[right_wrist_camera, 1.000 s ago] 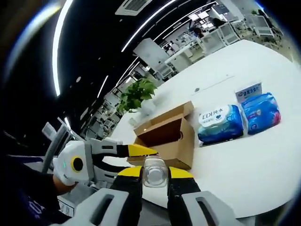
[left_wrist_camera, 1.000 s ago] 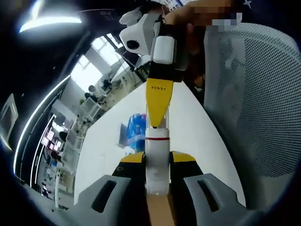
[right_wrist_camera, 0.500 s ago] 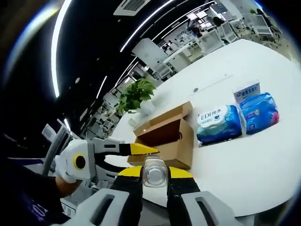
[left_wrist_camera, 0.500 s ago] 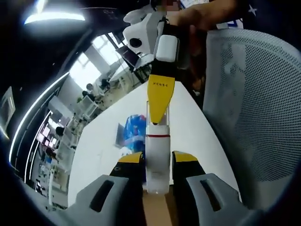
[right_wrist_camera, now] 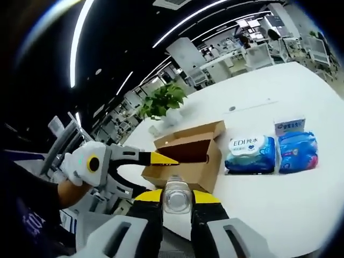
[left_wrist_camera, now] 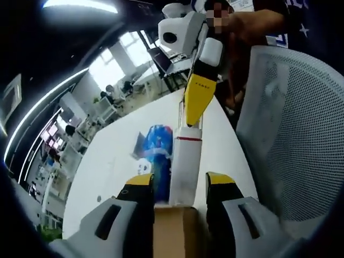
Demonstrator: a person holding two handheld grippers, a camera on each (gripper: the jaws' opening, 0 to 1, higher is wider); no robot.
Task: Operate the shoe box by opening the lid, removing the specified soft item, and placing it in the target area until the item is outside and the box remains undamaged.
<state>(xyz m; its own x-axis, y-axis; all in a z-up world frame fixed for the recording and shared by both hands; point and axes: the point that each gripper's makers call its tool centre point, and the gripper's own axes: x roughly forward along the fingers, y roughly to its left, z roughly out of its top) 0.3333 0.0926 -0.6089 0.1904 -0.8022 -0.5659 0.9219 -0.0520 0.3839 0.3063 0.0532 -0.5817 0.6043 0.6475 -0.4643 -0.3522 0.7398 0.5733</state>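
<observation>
Cardboard shoe box [right_wrist_camera: 189, 156] lies open beside two wipe packs [right_wrist_camera: 251, 154]; right claw [right_wrist_camera: 177, 196] grips a bottle [right_wrist_camera: 177, 196], left claw [left_wrist_camera: 180, 189] released.

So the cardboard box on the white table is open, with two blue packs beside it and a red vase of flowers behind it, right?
Not quite: behind the box stands a green potted plant, not a red vase. The right gripper view shows it; the rest holds, with two packs on the table.

On my white table [right_wrist_camera: 301, 204] two wipe packs [right_wrist_camera: 250, 154] [right_wrist_camera: 298, 152] lie side by side near its far edge; a potted plant [right_wrist_camera: 164, 102] stands at the far-left corner.
</observation>
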